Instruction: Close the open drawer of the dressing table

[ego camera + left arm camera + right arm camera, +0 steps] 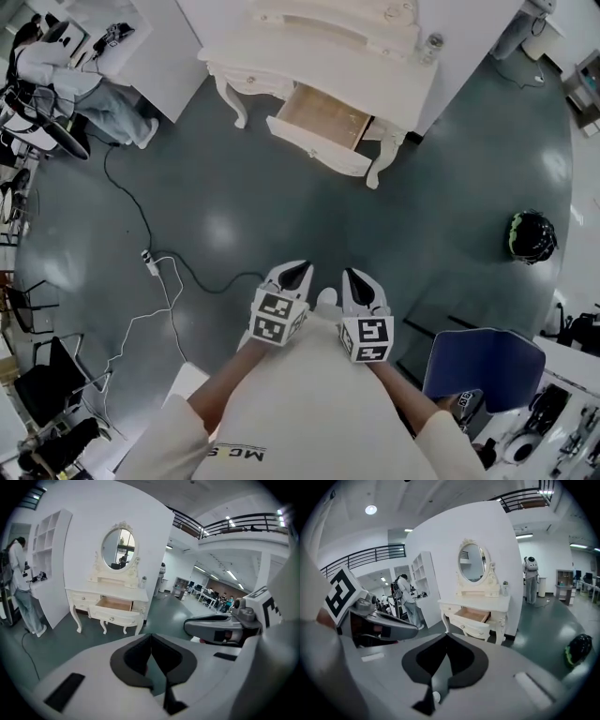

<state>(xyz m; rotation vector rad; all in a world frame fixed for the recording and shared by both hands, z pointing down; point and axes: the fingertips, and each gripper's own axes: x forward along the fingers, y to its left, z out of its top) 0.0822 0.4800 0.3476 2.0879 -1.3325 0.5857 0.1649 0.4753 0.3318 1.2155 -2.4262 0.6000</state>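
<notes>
**Both grippers shut and well short of the drawer**

Pulled out from the front edge of the cream carved dressing table (pixel 323 42), toward its right corner: the open wood-lined drawer (pixel 323 120), apparently bare inside.

Likely to go wrong from here:
- Catching a foot on the cable (pixel 161 281) trailing over the grey floor (pixel 441 187) to the left.
- Pushing at one end of the drawer front, skewing and jamming it.
- Shoving hard enough to rock the table and topple the small clear bottle (pixel 431 45) near its right edge.

Held side by side close to the body, forearms bent, pointing toward the table: left gripper (pixel 296 272) and right gripper (pixel 357 277), each clenched on nothing.
</notes>
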